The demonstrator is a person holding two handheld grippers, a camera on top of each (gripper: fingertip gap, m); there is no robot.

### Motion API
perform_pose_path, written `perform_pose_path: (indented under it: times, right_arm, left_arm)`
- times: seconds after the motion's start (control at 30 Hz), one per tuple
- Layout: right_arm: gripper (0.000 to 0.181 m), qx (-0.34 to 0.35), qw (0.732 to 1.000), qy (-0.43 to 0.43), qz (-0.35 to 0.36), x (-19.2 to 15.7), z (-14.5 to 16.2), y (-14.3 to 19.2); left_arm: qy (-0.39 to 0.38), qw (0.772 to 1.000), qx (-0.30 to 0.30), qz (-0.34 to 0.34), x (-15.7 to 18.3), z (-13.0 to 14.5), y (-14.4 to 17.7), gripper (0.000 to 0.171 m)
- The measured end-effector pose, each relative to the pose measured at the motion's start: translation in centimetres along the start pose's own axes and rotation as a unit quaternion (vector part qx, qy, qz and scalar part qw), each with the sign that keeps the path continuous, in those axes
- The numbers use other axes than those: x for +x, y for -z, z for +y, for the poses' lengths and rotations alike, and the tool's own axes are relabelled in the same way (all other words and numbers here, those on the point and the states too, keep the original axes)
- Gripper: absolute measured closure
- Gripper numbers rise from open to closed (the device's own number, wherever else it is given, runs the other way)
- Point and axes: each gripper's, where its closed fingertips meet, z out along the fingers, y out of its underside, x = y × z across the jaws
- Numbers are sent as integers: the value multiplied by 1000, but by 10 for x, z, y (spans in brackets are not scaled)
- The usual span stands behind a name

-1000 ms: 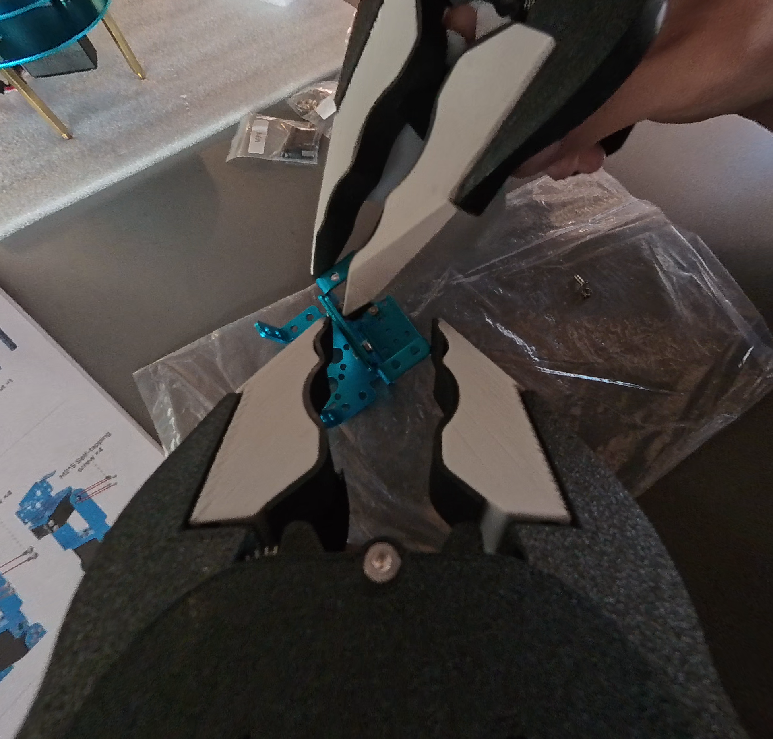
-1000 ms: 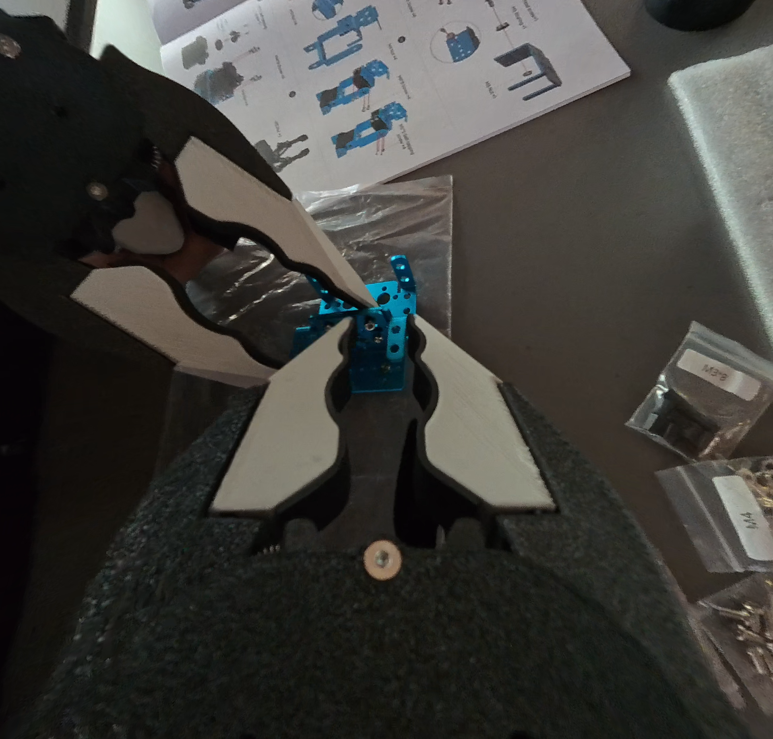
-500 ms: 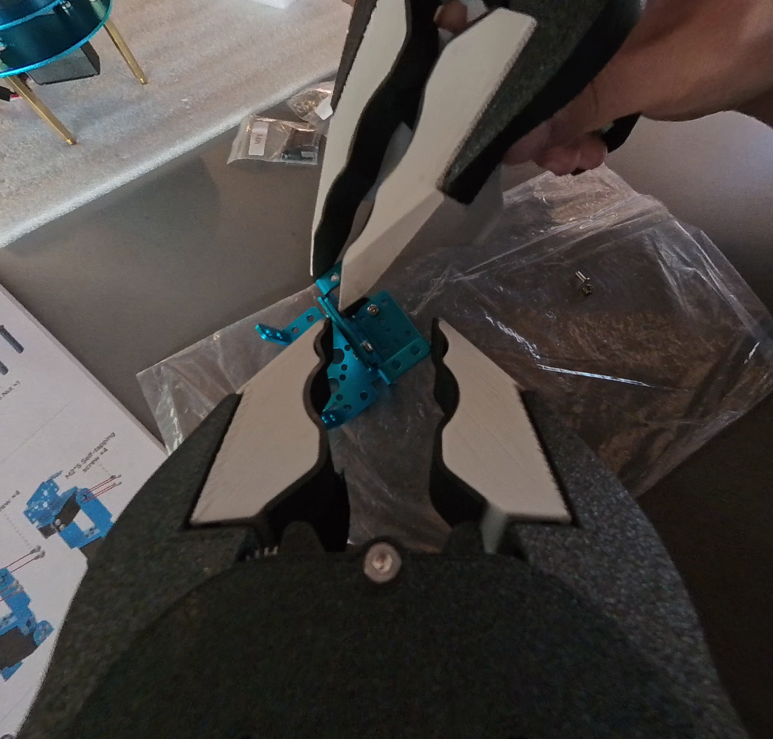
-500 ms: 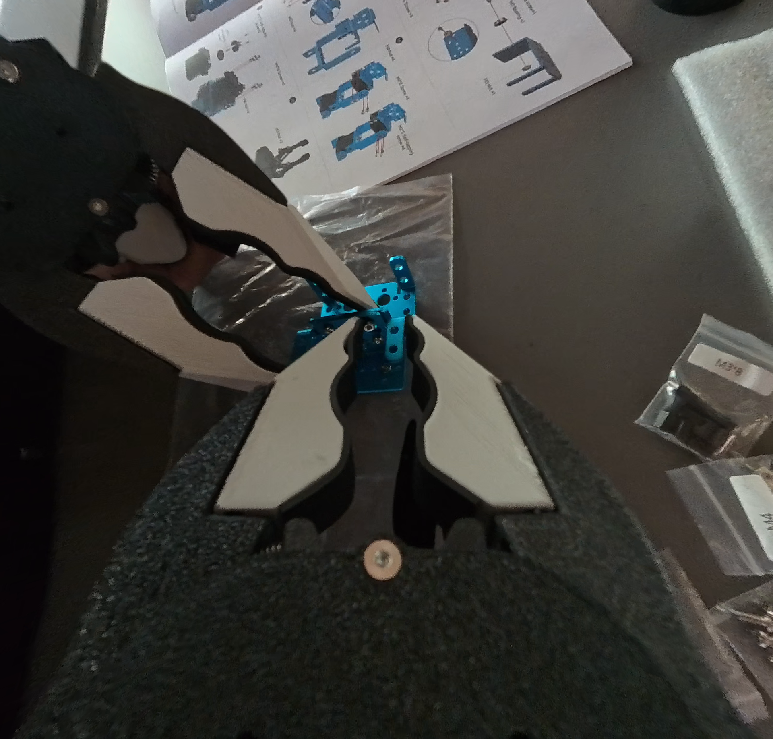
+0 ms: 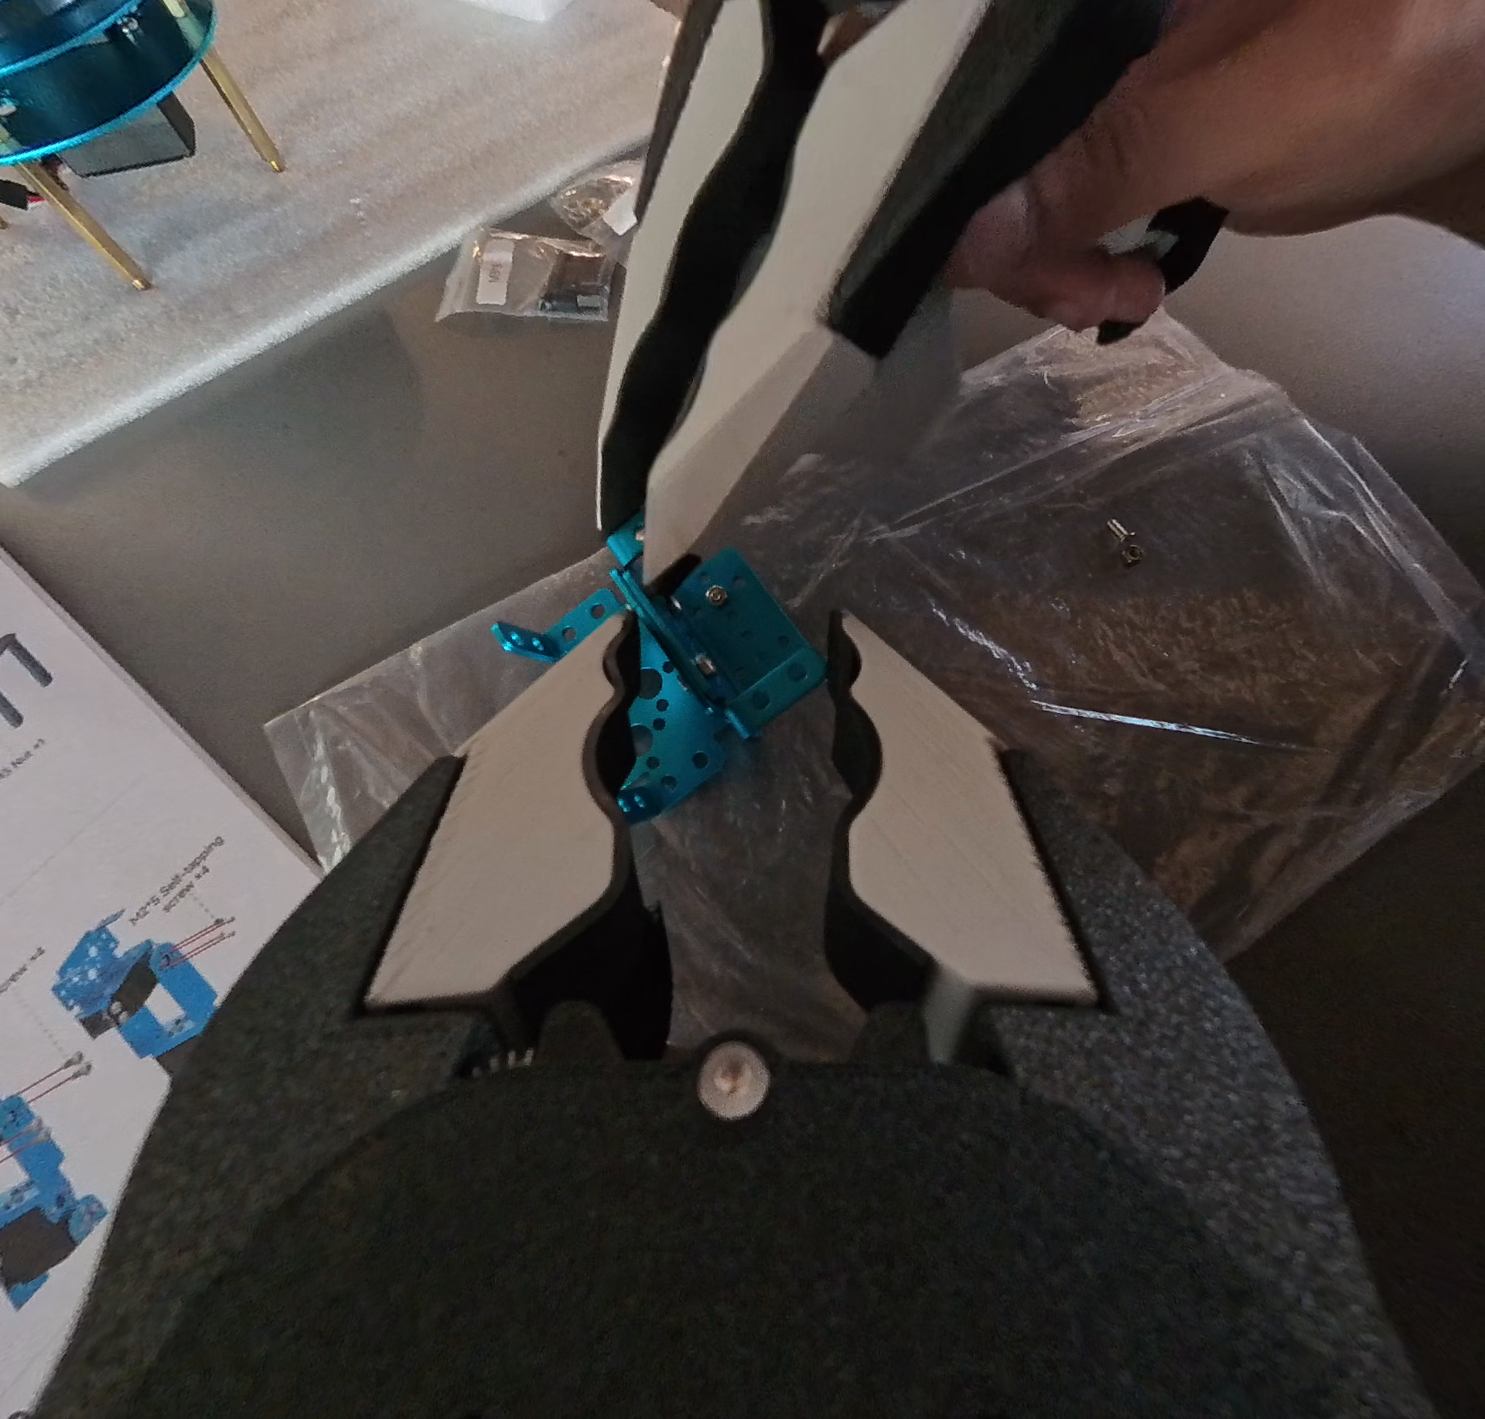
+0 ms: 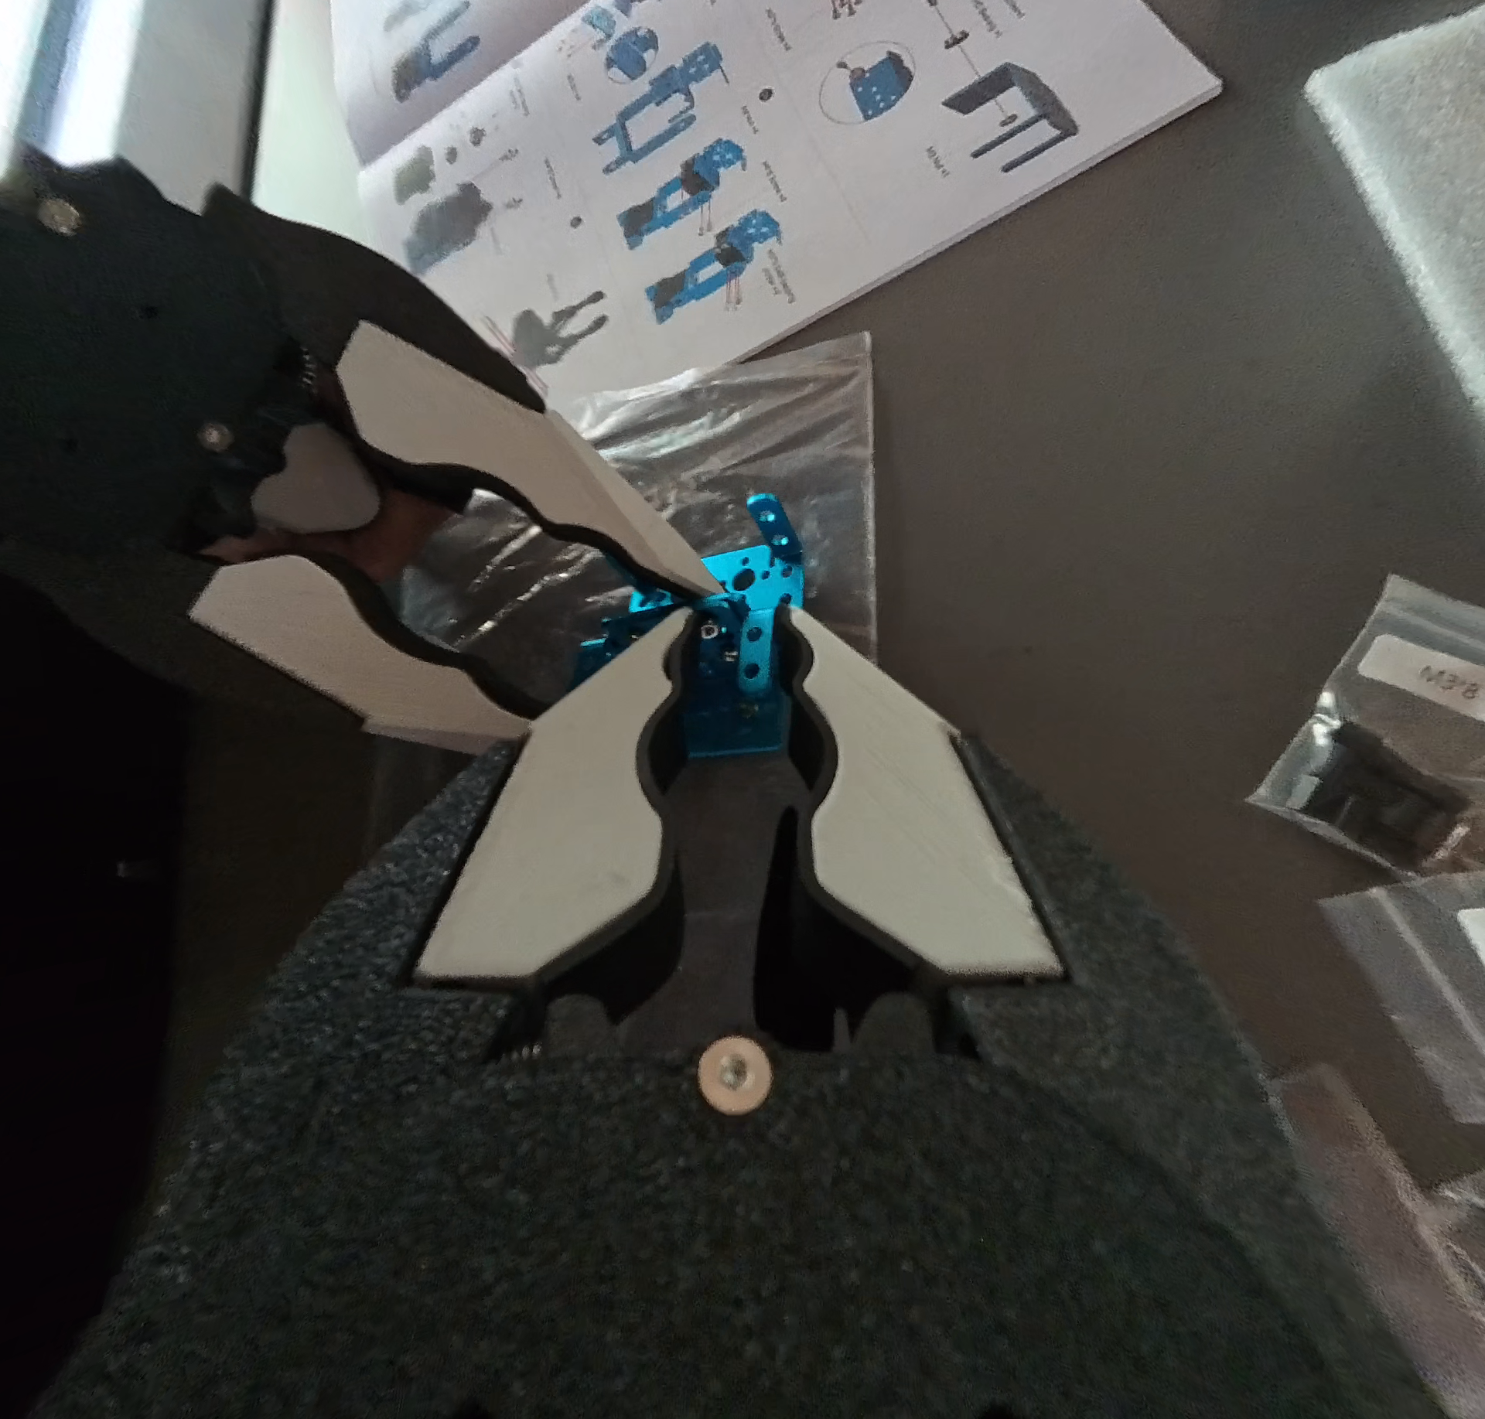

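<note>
Blue metal bracket (image 5: pixel 707 673) sits mid-frame on a clear plastic bag (image 5: pixel 1125 657), pinched by the right gripper (image 6: pixel 743 617), with the left gripper (image 5: pixel 727 625) spread wide around it, a booklet (image 6: pixel 803 95) above.

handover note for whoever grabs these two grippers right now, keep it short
Right gripper: shut on the top of the blue perforated metal bracket assembly, holding it upright.
Left gripper: open, fingers on either side of the assembly, one tip against it.
Beneath: flat clear plastic bag on the grey table.
Nearby: small loose silver screw on the big crinkled plastic wrap; open white instruction booklet; small labelled parts bags.
</note>
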Motion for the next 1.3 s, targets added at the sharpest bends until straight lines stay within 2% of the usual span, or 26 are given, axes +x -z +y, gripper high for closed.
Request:
perform_pose_path:
  times: [0.1, 0.2, 0.27, 0.3, 0.43, 0.5, 0.63, 0.77, 0.9, 1.0, 1.07, 1.17, 1.3]
  right_arm:
    - [166, 13, 999, -25, -24, 0, 0, 1]
    - [152, 2, 1000, 14, -13, -5, 1, 0]
    - [163, -8, 999, 40, 26, 1, 2, 0]
    - [163, -10, 998, 45, 32, 1, 2, -1]
    - [164, -4, 1000, -4, 4, 1, 0, 0]
    - [170, 8, 1000, -25, -12, 3, 0, 1]
    - [169, -7, 999, 33, 28, 2, 2, 3]
    - [171, -22, 997, 57, 52, 3, 4, 4]
    - [169, -23, 998, 50, 28, 2, 7, 7]
    - [156, -16, 999, 31, -18, -4, 7, 8]
    - [154, -16, 999, 30, -26, -5, 8, 8]
    - [166, -21, 998, 64, 20, 1, 8, 6]
    - [166, -23, 995, 83, 44, 2, 8, 4]
  left_arm:
    - [-2, 1000, 0, 2, 1, 0, 0, 125]
    - [2, 1000, 0, 4, 0, 0, 0, 125]
    - [1, 1000, 0, 3, 0, 0, 0, 125]
    - [0, 1000, 0, 1, 0, 0, 0, 125]
    - [-7, 1000, 0, -4, 0, 0, 0, 125]
    - [-8, 1000, 0, -2, 1, 0, 0, 125]
    - [-13, 1000, 0, 1, 3, 0, 0, 125]
    - [-11, 1000, 0, 8, 4, 0, 0, 126]
    - [-15, 1000, -1, 12, 6, 1, -1, 129]
    - [-17, 1000, -1, 13, 6, 1, -1, 129]
    - [-17, 1000, -2, 15, 6, 1, -1, 129]
    - [-22, 1000, -2, 12, 6, 1, 0, 129]
    - [-18, 1000, -2, 14, 5, 1, -1, 129]
